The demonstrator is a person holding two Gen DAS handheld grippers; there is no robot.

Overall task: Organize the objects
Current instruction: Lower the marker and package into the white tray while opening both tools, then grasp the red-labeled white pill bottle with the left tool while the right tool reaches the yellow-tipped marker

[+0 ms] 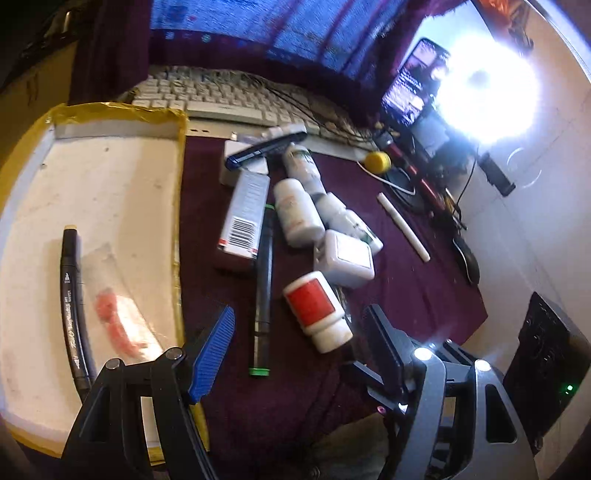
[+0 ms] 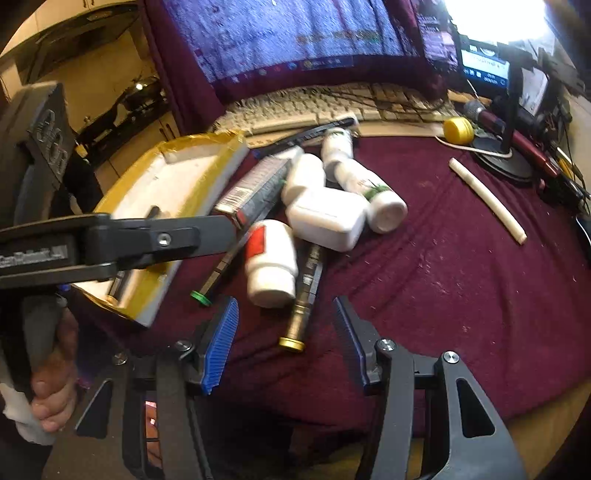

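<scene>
Bottles, boxes and pens lie heaped on maroon cloth [image 2: 443, 266] ahead of both released grippers. Yellow-taped white foam tray [image 1: 110, 177] sits left of the left gripper [image 1: 299, 339]; a red-labelled white plastic bottle [image 2: 271, 258] lies just beyond the right gripper [image 2: 284, 332].

1. A blown-out white glare [image 1: 487, 99] fills the upper right of the left wrist view, washing out nearby detail.
2. The same light [image 2: 495, 14] burns out the right wrist view's top right corner.
3. Both views bend strongly toward dark, rounded edges.
4. The left side looks dimmer and yellowish.
5. Slight blur softens the monitor [image 2: 291, 33] and labels.
</scene>
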